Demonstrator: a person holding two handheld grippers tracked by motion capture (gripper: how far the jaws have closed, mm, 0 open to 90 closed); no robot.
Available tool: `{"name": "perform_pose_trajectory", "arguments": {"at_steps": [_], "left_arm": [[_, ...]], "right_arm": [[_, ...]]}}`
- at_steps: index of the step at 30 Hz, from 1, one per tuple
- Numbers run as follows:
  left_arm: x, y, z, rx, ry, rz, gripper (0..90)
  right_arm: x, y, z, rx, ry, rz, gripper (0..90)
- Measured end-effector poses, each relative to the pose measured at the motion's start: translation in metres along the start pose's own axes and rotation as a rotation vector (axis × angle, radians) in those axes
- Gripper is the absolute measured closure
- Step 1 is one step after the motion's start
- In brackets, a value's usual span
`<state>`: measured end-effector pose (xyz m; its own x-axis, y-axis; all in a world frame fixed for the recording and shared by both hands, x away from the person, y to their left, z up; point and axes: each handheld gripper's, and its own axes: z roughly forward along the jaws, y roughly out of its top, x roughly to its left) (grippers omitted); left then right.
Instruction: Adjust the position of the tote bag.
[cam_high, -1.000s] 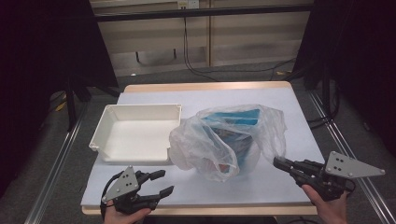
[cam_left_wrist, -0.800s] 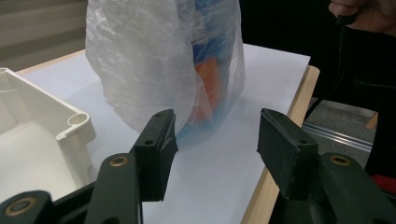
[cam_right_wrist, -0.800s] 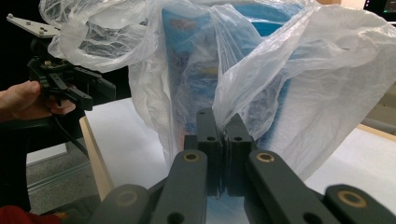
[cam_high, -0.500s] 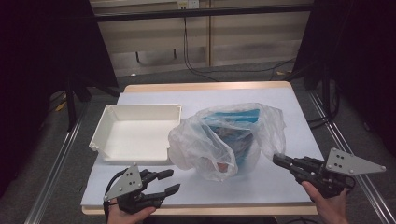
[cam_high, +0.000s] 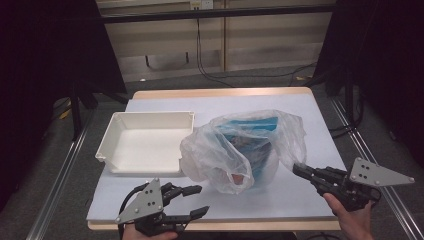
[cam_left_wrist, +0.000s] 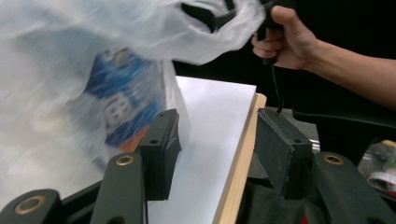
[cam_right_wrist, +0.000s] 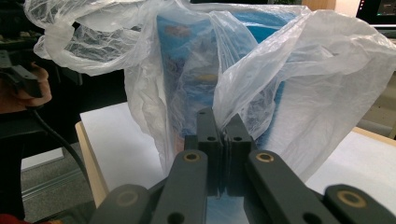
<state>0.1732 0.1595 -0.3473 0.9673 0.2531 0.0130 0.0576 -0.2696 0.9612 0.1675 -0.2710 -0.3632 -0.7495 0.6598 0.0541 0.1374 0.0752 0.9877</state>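
The right gripper (cam_high: 300, 170) has its jaws clamped on a fold of the plastic bag (cam_high: 240, 150), which stands directly ahead of them with a blue box (cam_right_wrist: 196, 74) inside. The left gripper (cam_high: 199, 200) is open with nothing between its jaws; they have just widened a little. The bag's near wall lies ahead of the jaws and to their left, apart from both pads.

Probable faults from this state:
- Thin film held by one fold may slip or tear if the right gripper pulls sharply.
- If the left jaws close on film and box together, the box may be dragged along or toppled.
- The white tray (cam_high: 107, 145) stands just beyond the left jaws; a wide sweep could knock it.
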Motion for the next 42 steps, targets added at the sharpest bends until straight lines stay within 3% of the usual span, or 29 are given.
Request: {"name": "perform_pose_trajectory", "arguments": {"at_steps": [2, 3, 6, 13, 16, 21, 23, 24, 30, 34, 38, 42], "left_arm": [[-0.001, 0.002, 0.001, -0.006, -0.009, 0.003, 49.9], [-0.004, 0.009, 0.003, -0.011, -0.019, 0.030, 50.0], [-0.005, 0.017, 0.003, -0.023, -0.022, 0.060, 50.5], [-0.004, 0.029, 0.003, -0.058, -0.026, 0.082, 52.2], [-0.008, 0.039, 0.007, -0.095, -0.034, 0.111, 52.3], [-0.010, 0.050, 0.023, -0.093, -0.071, 0.126, 52.1], [-0.009, 0.050, 0.028, -0.082, -0.086, 0.129, 51.7], [-0.007, 0.049, 0.039, -0.043, -0.072, 0.144, 50.6], [0.004, 0.045, 0.054, -0.011, -0.067, 0.118, 47.3], [0.005, 0.041, 0.062, 0.026, -0.050, 0.134, 46.9], [0.008, 0.038, 0.061, 0.039, -0.051, 0.143, 63.4], [0.016, 0.038, 0.057, 0.009, -0.088, 0.110, 84.5]], "right_arm": [[0.000, 0.000, 0.000, 0.003, -0.004, 0.000, 88.0], [0.001, 0.001, 0.001, 0.003, 0.001, 0.002, 88.0], [0.000, 0.001, 0.002, 0.002, 0.005, -0.001, 88.0], [-0.001, 0.001, 0.001, 0.001, 0.005, 0.001, 88.1], [-0.001, 0.002, 0.002, 0.002, 0.006, -0.004, 88.1], [-0.001, 0.003, 0.002, -0.001, 0.007, -0.006, 88.1], [-0.001, 0.003, 0.002, 0.000, 0.007, -0.004, 88.1], [-0.001, 0.002, 0.003, -0.001, 0.009, -0.003, 88.1], [-0.001, 0.003, 0.002, 0.002, 0.006, -0.009, 88.2], [-0.001, 0.003, 0.001, 0.006, 0.005, -0.008, 88.2], [-0.001, 0.004, 0.001, 0.003, 0.007, -0.007, 88.2], [-0.002, 0.005, 0.001, 0.005, 0.003, -0.011, 88.3]]}}
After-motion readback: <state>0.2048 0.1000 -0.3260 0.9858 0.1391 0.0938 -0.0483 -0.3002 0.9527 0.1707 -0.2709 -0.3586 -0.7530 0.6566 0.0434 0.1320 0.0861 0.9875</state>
